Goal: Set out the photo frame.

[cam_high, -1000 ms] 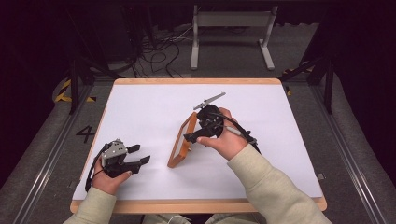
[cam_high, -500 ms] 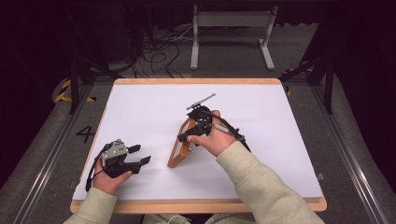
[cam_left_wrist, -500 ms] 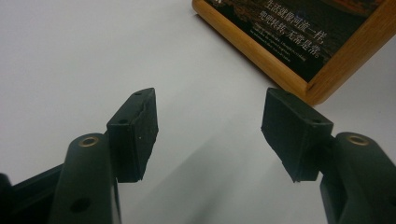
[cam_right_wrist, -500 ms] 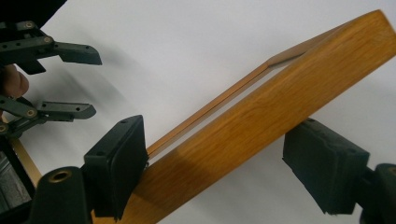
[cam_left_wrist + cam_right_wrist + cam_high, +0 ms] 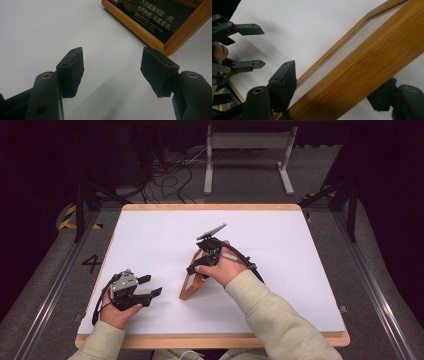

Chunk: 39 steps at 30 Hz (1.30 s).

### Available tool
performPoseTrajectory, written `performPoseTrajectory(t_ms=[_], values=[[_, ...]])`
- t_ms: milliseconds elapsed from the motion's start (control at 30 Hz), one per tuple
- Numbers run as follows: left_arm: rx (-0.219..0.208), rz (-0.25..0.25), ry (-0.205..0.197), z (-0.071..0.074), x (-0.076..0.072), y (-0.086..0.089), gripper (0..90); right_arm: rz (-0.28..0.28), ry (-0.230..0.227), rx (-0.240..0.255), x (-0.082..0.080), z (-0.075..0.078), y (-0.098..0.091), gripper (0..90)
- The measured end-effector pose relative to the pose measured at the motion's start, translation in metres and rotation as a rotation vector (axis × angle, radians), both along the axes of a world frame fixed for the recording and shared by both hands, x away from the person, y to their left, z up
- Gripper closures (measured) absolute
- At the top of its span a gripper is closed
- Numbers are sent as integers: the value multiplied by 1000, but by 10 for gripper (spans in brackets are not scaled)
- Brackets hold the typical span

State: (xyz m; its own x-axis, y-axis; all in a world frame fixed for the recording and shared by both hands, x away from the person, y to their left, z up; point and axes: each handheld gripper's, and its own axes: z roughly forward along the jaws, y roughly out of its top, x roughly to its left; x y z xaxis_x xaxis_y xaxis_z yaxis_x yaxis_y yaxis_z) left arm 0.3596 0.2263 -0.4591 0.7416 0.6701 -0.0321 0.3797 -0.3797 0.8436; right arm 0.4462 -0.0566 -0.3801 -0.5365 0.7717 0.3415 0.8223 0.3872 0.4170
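A wooden picture frame (image 5: 188, 288) stands tilted on its long edge near the middle of the white table. My right gripper (image 5: 201, 265) is shut on its upper edge, and the wood (image 5: 367, 65) runs between both jaws in the right gripper view. My left gripper (image 5: 153, 286) rests open at the front left, a short way from the frame's near end. Nothing lies between its pads (image 5: 71, 72). In the left gripper view a corner of the frame (image 5: 160, 25) shows a dark picture with white writing. The left gripper (image 5: 263, 48) also appears in the right gripper view.
The white tabletop (image 5: 150, 235) has a wooden border (image 5: 210, 207). Beyond the far edge, a metal stand (image 5: 247, 142) and loose cables (image 5: 170, 175) sit on the floor. A painted 4 (image 5: 92, 264) marks the floor at the left.
My right hand has shifted a little to the left with the frame, tipping it more upright on its edge. The left gripper has stayed still.
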Motion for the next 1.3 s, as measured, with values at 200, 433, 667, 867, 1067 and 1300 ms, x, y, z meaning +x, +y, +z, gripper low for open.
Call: performPoseTrajectory(t_ms=[200, 433, 667, 867, 1067, 1300], values=[[1, 1, -2, 0, 0, 0, 356, -13, 39, -12, 0, -6, 6, 362], [2, 2, -3, 0, 0, 0, 356, -32, 69, -17, 0, -9, 10, 373], [2, 1, -5, 0, 0, 0, 355, -77, 89, -36, 0, -6, 11, 454], [2, 0, -2, 0, 0, 0, 354, -106, 84, -58, 1, 1, 7, 630], [-1, 0, 2, 0, 0, 1, 354, -72, 41, -56, 1, 9, 3, 712], [-4, 0, 6, -1, 1, 1, 354, 46, -58, -148, -2, 22, -5, 706]])
